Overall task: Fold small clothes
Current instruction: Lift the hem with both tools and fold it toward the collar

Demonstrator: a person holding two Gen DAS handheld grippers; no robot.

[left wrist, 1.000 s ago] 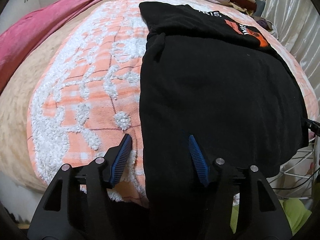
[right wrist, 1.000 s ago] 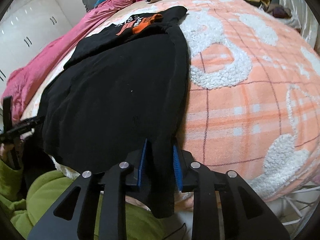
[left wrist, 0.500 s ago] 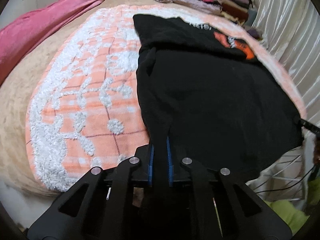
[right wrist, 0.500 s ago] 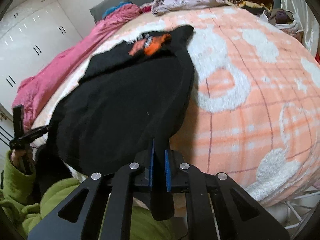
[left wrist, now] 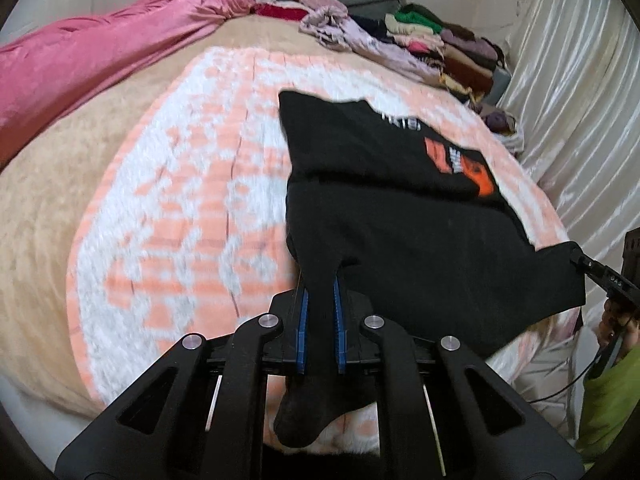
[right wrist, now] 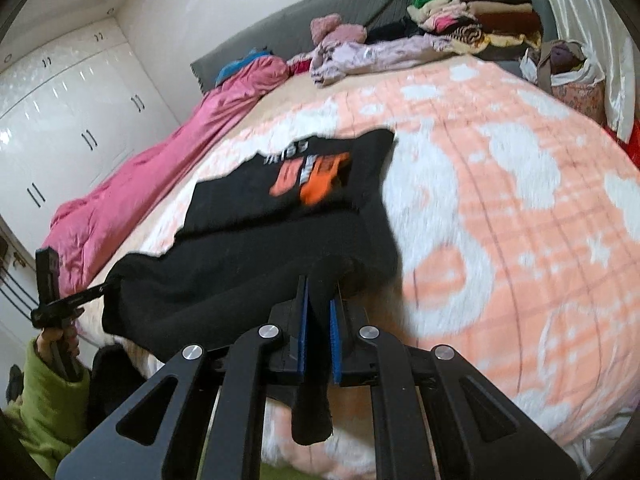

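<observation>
**Black shirt pinched at both near corners, the rest stretching away up the bed**

A black shirt (left wrist: 400, 216) with an orange and white print lies on a bed, over a peach and white blanket (left wrist: 180, 208). Its long axis runs straight away from the person, from the near edge of the bed toward the headboard. The printed end lies flat at the far side. The near hem is raised off the blanket and sags between 2 grip points.

The left gripper (left wrist: 319, 292) is clamped on the hem's left corner, with a tail of black cloth hanging below its blue pads. The right gripper (right wrist: 318, 300) is clamped on the right corner in the same way. Both point forward and down along the shirt, so all the free cloth lies ahead of the fingers, none behind. Neither hand looks nearer the print than the other.

From this, the likely fold carries the hem forward over the print, both corners travelling evenly.

Beyond the shirt, a pink quilt (left wrist: 100, 64) runs along the left side and a pile of clothes (left wrist: 432, 48) sits at the head.
</observation>
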